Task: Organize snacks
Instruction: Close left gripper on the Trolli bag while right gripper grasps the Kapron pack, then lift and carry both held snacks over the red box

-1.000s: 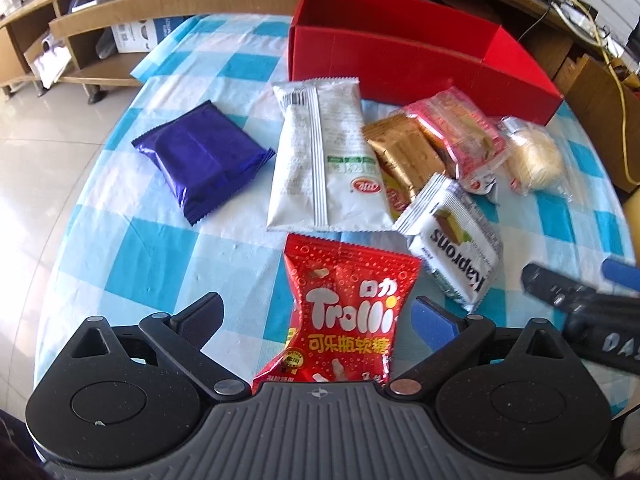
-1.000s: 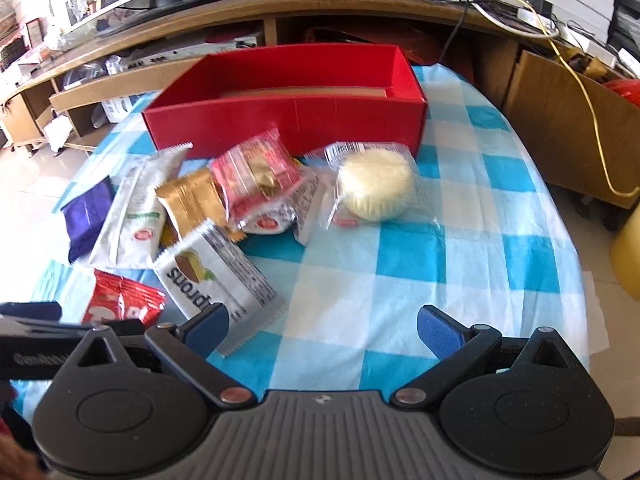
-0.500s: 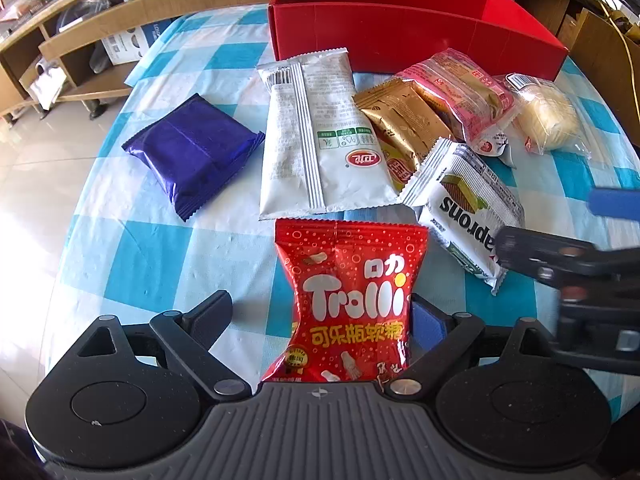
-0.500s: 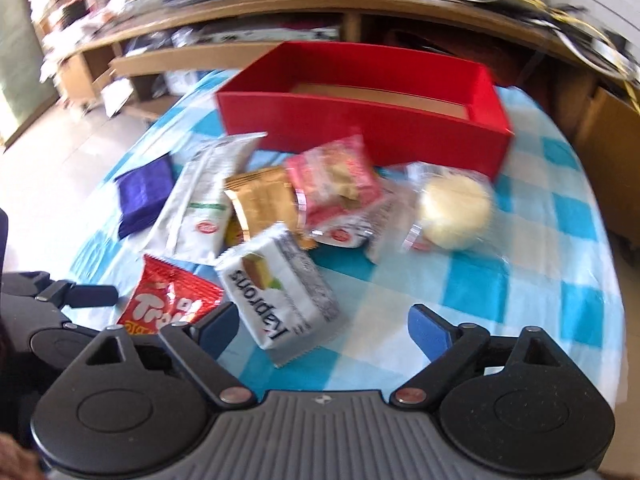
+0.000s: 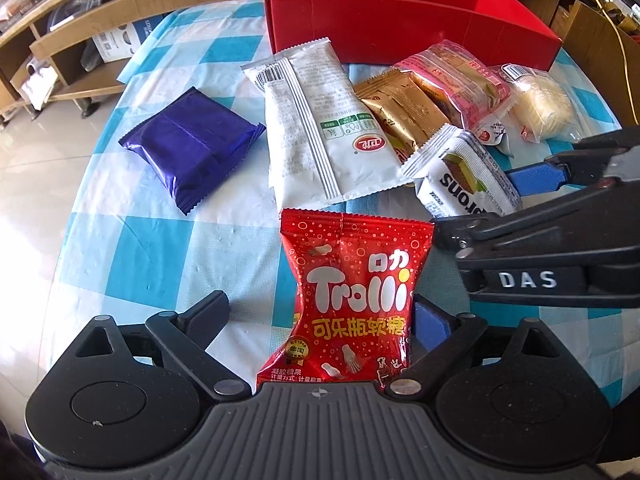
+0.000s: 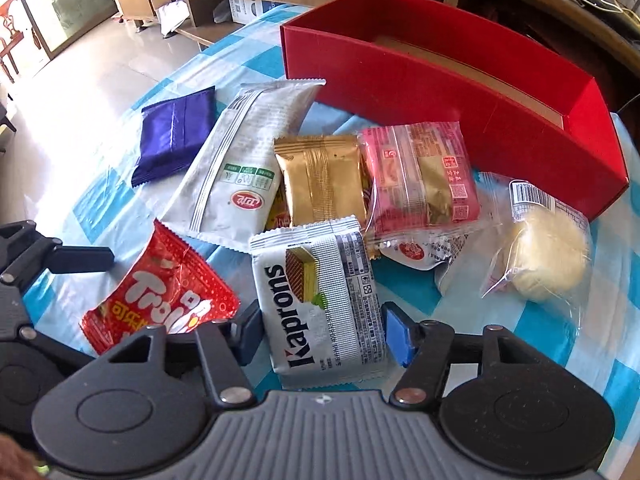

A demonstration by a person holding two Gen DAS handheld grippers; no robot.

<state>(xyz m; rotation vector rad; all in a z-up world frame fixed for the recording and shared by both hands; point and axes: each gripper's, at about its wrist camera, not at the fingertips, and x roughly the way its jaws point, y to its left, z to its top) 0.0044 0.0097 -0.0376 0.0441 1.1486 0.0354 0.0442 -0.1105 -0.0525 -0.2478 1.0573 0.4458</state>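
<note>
Left gripper (image 5: 320,312) wide around Trolli bag (image 5: 352,300), right gripper (image 6: 320,332) wide astride Kaprons pack (image 6: 320,300) (both ungrasped); next, close, carry to far red box (image 6: 440,92)

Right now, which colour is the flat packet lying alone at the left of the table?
Purple packet: shiny dark purple, clearest in the left wrist view.

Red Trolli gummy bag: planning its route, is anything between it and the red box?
Yes. The long white snack packet lies directly between the red Trolli gummy bag and the red cardboard box.
</note>
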